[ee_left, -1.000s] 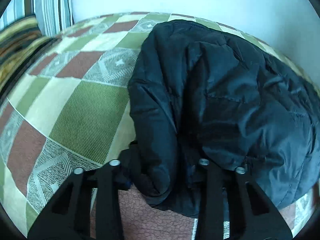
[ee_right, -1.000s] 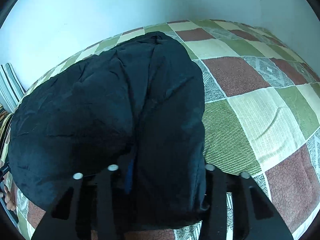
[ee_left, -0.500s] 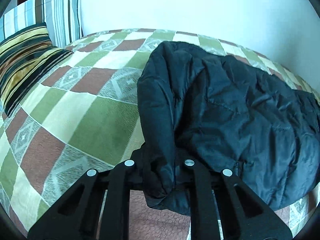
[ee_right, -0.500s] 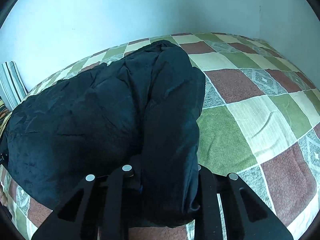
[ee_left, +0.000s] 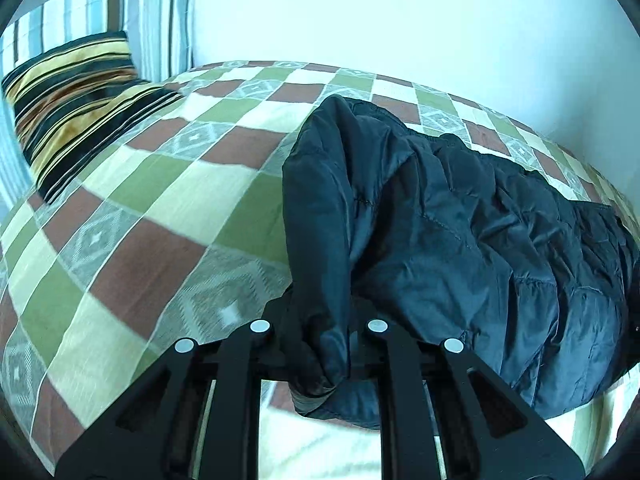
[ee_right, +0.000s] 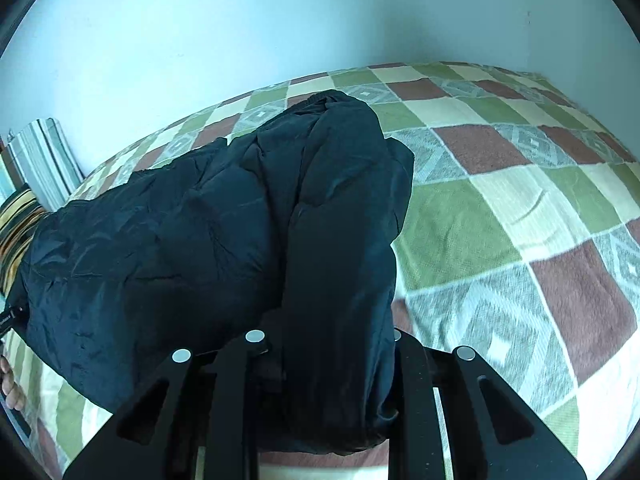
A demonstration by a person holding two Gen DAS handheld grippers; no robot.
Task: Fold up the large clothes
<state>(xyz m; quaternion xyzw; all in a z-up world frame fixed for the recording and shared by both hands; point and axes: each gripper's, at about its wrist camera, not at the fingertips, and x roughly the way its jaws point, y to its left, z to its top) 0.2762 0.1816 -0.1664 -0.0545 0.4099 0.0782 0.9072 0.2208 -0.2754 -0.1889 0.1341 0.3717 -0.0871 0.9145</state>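
A bunched sleeve fold of the dark padded jacket [ee_left: 460, 240] is clamped in the left gripper [ee_left: 316, 344], another in the right gripper [ee_right: 332, 360], so its near edge can be lifted; the rest is draped across the checked bedspread [ee_left: 160, 208] toward the far wall.

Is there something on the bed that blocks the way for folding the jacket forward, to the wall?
Nothing visible does. Both tools already grip the jacket, and the bedspread beyond it is bare up to the wall. The pillows lie off to the left.
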